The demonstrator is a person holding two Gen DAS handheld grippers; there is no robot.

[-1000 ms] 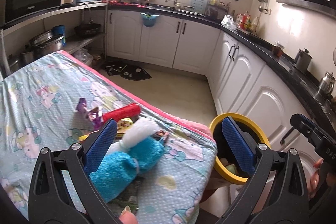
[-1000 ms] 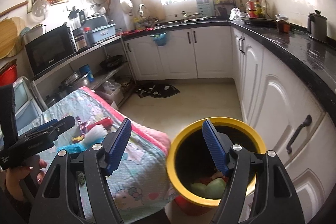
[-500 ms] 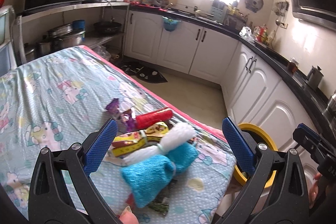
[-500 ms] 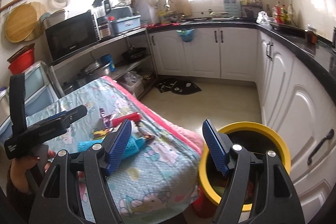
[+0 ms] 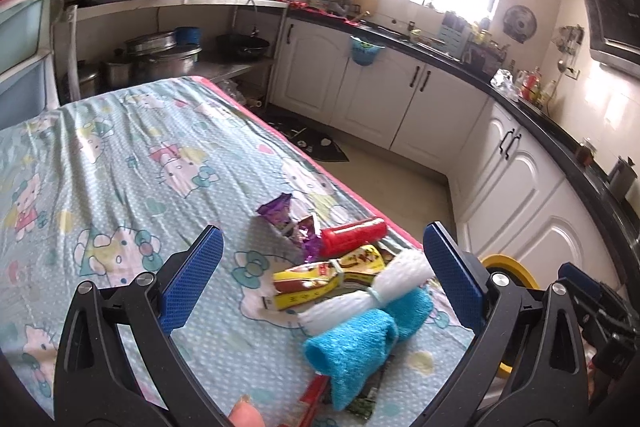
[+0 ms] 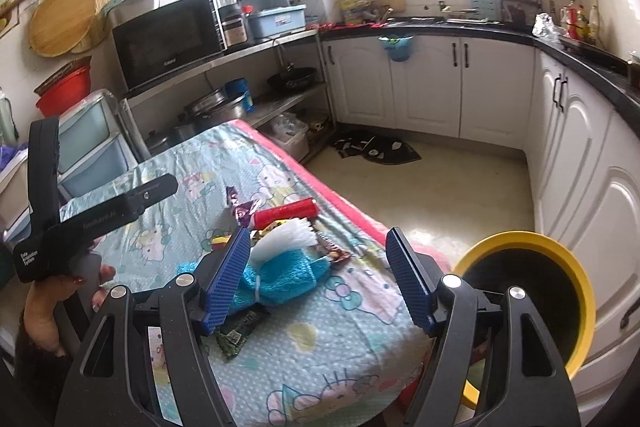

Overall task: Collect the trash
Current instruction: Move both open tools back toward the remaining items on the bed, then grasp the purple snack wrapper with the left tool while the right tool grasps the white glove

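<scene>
Table (image 5: 100,155) under a cartoon-print cloth. The trash sits in one cluster at the corner nearest the yellow bin (image 6: 560,255); the rest of the cloth is bare.

Cluster, far to near in the left wrist view:
- purple wrapper (image 5: 280,213)
- red roll (image 5: 354,237), long axis across the view, roughly along the pink table edge
- yellow packet (image 5: 320,279), lying across as well
- white tassel bundle (image 5: 384,285) tied to a blue towel (image 5: 360,343), long axis running from far-right to near-left
- dark green wrapper (image 6: 240,331) at the near end, partly under the towel

Left hand-held gripper (image 5: 320,279): jaws spread wide, nothing between the pads. The cluster lies ahead and below, framed between the two fingers, a little toward the right one.

Right hand-held gripper (image 6: 318,279): jaws spread, nothing pinched. The towel lies ahead, close to its left finger, which hides part of it. The bin stands on the floor just off the table corner, on this gripper's right.

Judgement: both are about equally near the pile. The right one sits between pile and bin, so it has the shorter carry. The red roll and the packet lie crosswise to the left gripper's line, so its jaws would need a turn to close across the short side. The towel bundle looks soft and easy to squeeze mid-length.
</scene>
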